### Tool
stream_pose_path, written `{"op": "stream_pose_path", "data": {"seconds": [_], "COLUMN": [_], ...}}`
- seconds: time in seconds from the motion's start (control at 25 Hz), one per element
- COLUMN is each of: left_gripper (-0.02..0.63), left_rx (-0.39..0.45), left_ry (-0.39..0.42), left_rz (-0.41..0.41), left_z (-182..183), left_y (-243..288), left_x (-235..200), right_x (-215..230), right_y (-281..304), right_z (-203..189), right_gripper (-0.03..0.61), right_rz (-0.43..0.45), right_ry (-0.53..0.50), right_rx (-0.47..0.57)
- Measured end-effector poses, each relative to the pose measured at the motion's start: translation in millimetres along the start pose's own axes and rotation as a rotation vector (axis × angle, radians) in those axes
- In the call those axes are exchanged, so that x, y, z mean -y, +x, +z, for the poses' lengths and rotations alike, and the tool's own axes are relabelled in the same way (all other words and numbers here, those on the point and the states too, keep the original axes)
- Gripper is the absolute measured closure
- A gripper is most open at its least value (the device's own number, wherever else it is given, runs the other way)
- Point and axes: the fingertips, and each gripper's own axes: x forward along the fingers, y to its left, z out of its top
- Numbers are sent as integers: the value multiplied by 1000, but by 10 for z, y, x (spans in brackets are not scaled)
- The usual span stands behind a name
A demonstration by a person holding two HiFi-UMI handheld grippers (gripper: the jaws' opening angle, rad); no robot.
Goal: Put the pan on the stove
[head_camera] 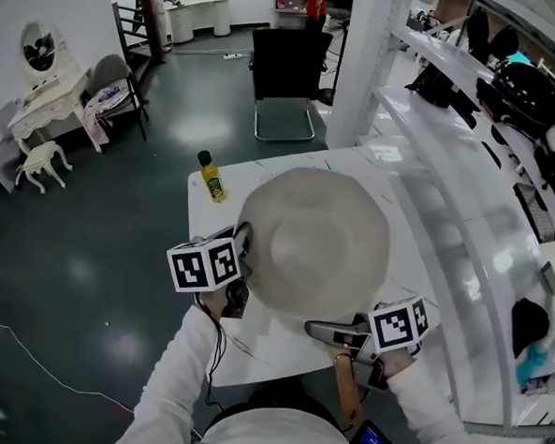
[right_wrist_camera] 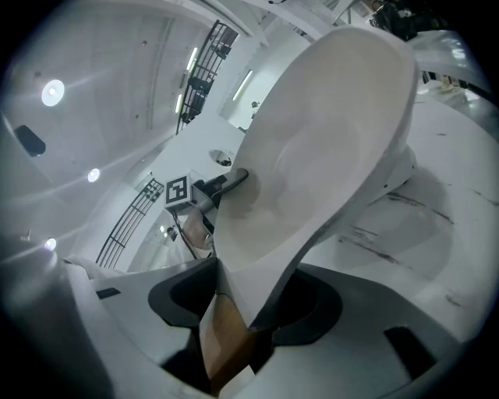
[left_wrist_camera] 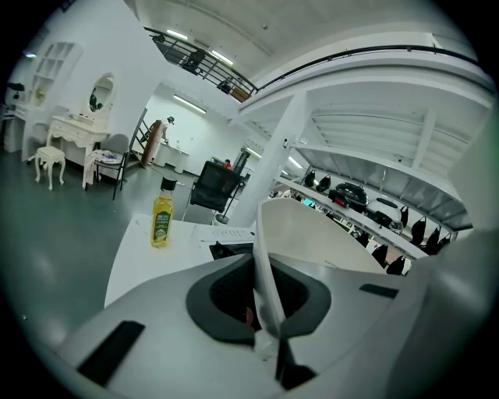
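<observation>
Both grippers are clenched on the pan [head_camera: 314,242], held over the white table [head_camera: 200,223]: the left gripper [head_camera: 242,257] pinches its rim, and the right gripper [head_camera: 334,334] grips the root of the wooden handle [head_camera: 344,399]. I'd lower both ends together, level, onto what looks like the dark stove [left_wrist_camera: 228,249] beneath. The pan's long axis runs bowl to handle, with the handle pointing back at the person.

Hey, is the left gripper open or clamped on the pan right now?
Clamped: the left gripper pinches the thin white rim of the pan between its jaws, no gap showing.
</observation>
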Motion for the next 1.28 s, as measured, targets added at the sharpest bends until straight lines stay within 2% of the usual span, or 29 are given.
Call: {"op": "stream_pose_path", "data": {"seconds": [0.68,1.28], "left_gripper": [591,591], "left_rx": [-18,-41], "left_ry": [-34,-48], "left_rz": [82,109], "left_z": [291,341], "left_y": [794,1100], "left_x": [-322,-500], "right_x": [539,753], "right_y": [97,192], "right_z": [813,1077], "right_gripper": [333,333], "right_rz": [43,61], "right_ry": [14,32], "right_rx": [-65,-90]}}
